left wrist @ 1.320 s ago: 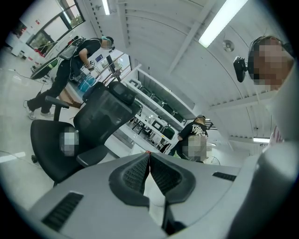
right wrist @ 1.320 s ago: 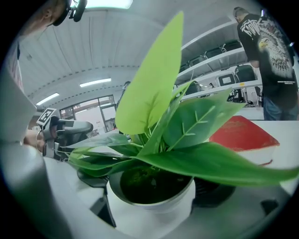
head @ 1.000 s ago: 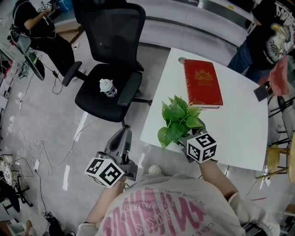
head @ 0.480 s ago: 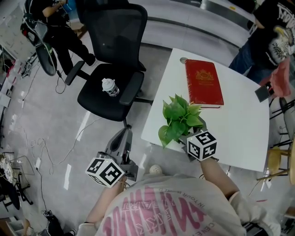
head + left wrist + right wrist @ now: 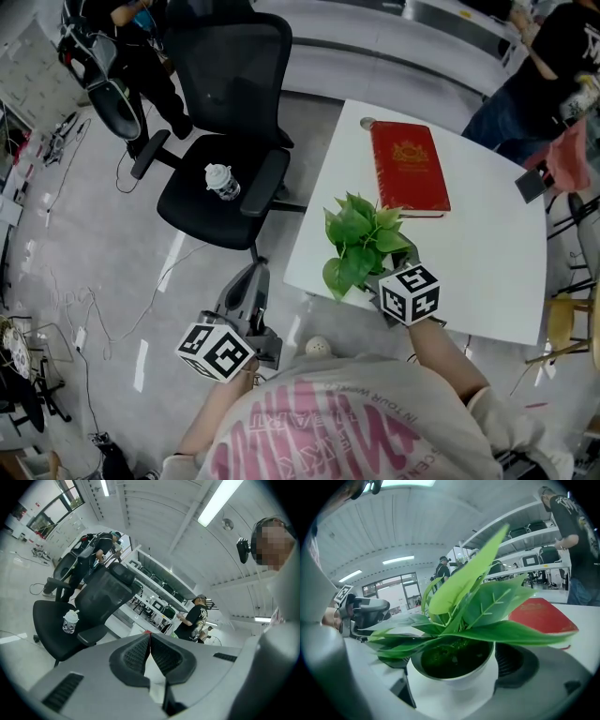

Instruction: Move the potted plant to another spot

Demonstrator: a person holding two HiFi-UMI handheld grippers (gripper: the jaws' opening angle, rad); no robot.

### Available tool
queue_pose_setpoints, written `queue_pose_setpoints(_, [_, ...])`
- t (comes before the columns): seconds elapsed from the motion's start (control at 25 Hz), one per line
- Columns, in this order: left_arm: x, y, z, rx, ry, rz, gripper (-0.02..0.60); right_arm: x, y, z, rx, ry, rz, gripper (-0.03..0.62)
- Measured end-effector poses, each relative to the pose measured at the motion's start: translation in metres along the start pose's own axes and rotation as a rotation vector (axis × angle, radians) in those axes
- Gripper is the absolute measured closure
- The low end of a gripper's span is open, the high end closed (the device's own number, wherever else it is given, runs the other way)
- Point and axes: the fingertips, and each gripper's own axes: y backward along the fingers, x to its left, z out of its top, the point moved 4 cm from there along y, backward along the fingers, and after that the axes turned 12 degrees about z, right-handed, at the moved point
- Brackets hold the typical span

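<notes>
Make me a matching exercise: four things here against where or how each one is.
1 potted plant
2 red book
3 bottle
4 left gripper

A on the seat of the chair
B shut, holding nothing
C flat on the table
D between the right gripper's jaws

Pairs: 1-D, 2-C, 3-A, 4-B

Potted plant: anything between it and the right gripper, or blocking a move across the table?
Nothing between them: the right gripper is shut on the white pot of the potted plant. On the table, the red book lies just beyond the plant, toward the far edge; the part to the plant's right looks bare.
</notes>
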Motion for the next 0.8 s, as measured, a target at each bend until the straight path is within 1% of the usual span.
queue_pose_setpoints(0.16, [-0.0028, 0.0009, -0.0009, 0.006, -0.01, 0.004, 0.557, -0.0013, 0.0022, -0.001, -0.002, -0.011, -0.001, 0.043])
queue_pose_setpoints(0.44, [-0.004, 0.0022, -0.0026, -0.01, 0.004, 0.008, 0.557, -0.0032, 0.0055, -0.0034, -0.006, -0.029, -0.002, 0.043])
queue_pose_setpoints(0.8, [-0.0062, 0.0057, -0.0051, -0.004, -0.007, 0.019, 0.557, -0.0029, 0.0088, -0.0051, -0.014, -0.03, 0.004, 0.043])
